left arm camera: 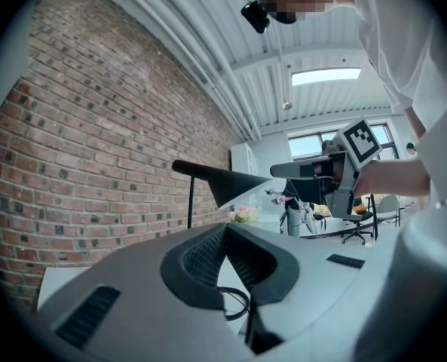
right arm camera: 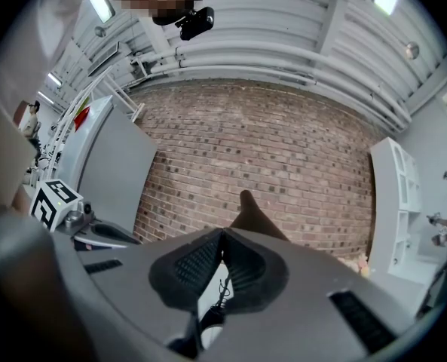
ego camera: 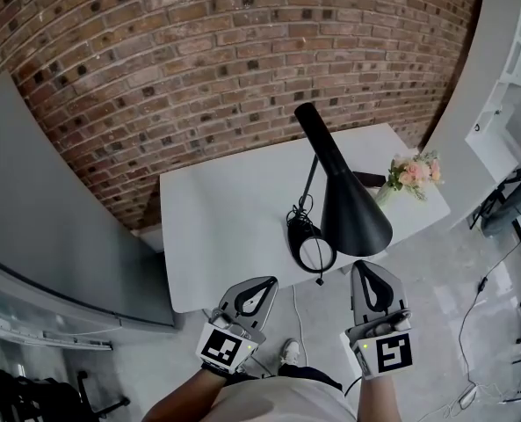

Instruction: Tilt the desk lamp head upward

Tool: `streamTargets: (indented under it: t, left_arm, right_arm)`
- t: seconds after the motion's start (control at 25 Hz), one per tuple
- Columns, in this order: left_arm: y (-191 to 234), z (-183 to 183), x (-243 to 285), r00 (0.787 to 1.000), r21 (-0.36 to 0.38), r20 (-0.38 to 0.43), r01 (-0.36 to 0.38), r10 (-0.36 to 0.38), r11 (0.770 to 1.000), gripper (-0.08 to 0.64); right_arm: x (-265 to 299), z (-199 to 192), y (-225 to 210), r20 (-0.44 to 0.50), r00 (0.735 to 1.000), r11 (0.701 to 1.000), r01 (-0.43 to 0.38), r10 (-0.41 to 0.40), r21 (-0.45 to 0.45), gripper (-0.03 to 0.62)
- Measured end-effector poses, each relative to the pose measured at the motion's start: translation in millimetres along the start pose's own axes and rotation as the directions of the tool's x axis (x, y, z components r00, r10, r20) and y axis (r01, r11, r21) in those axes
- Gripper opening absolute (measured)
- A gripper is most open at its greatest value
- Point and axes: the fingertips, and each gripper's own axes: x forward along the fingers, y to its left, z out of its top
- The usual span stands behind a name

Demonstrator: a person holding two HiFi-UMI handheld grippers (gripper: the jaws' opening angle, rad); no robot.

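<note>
Brick wall [ego camera: 242, 51], white table [ego camera: 225, 236], black desk lamp [ego camera: 352, 205], left tool [ego camera: 271, 280] and right tool [ego camera: 358, 265] closed, empty

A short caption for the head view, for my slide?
Left gripper and right gripper, both shut, near the down-pointing black desk lamp on a white table.

Head view: high above lamp [ego camera: 355, 209], facing steeply down. Left gripper view: low, left of lamp, facing across it. Right gripper view: low, before lamp, facing brick wall [right arm camera: 283, 149]. All share lamp.
</note>
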Motion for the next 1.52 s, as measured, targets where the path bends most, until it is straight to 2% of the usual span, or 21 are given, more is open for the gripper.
streamTargets:
  t: [0.36,0.76,1.52]
  left_arm:
    - [4,-1,-10,1.0,-0.004,-0.01,-0.019,0.019,1.0,0.008]
    - [13,3,-35,0.999,-0.014,-0.003,-0.049,0.049,0.999,0.008]
    - [15,2,-71,0.999,-0.047,0.028,-0.018,0.019,0.999,0.008]
  right_arm:
    - [-2,-10,11,-0.02,1.0,1.0,-0.009,0.009,0.007,0.012]
    - [-3,-13,52,-0.027,0.996,0.996,-0.088,0.089,0.027,0.012]
    - [-17,-11,107,-0.049,0.992,0.993,-0.114,0.115,0.033,0.012]
